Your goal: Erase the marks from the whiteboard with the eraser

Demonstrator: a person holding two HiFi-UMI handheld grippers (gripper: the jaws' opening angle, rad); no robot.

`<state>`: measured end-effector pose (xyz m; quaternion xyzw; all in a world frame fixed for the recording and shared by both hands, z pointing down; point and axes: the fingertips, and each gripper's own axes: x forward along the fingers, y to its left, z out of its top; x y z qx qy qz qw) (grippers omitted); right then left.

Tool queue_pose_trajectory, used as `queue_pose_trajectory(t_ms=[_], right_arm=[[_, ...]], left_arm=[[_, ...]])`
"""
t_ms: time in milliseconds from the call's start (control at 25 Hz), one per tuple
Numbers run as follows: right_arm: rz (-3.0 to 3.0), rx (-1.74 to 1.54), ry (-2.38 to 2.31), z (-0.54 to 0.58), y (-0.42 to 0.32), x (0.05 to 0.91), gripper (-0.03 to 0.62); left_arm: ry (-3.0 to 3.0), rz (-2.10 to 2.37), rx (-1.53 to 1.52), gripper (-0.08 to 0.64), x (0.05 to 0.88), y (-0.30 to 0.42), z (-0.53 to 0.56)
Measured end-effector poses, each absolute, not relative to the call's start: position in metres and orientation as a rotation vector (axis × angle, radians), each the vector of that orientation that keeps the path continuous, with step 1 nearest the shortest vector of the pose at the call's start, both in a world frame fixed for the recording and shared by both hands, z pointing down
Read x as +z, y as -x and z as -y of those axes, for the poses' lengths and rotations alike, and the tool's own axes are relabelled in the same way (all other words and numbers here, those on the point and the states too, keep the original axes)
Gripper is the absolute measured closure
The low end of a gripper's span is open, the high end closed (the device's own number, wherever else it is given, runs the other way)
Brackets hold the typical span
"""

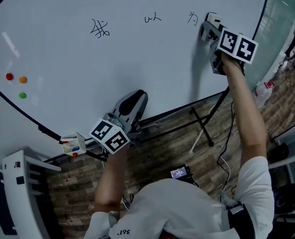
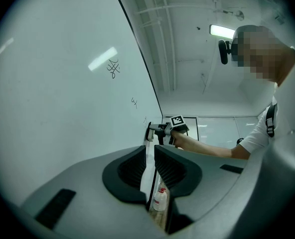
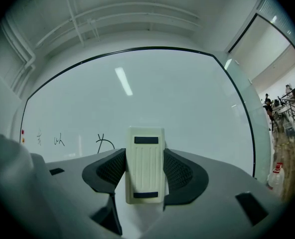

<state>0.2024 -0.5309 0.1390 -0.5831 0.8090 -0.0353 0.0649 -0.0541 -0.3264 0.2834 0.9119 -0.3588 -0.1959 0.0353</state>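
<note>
Cream ribbed eraser (image 3: 146, 166); white whiteboard (image 1: 137, 68), black marks (image 1: 100, 30); red, orange, green magnets (image 1: 22, 79).

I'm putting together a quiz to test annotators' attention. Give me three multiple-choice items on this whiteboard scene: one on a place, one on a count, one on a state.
1. Where is the eraser?
A) beside the rightmost written mark
B) at the board's lower left corner
C) on the floor

2. How many written marks are on the whiteboard?
A) one
B) three
C) six

3. What state is the left gripper in?
A) shut on a marker
B) shut on the eraser
C) open and empty

Answers:
1 A: the right gripper holds the eraser by that mark.
2 B: three scribbles show in a row.
3 C: its jaws stand slightly apart with nothing between them.
</note>
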Motion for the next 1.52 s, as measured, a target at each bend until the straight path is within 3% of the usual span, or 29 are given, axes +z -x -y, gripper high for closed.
queue_pose_trajectory(t_ms=[1520], right_arm=[[-2.549, 0.045, 1.748, 0.491, -0.087, 0.119, 0.339]], left_arm=[[-2.792, 1.073, -0.655, 0.506, 0.277, 0.085, 0.305]])
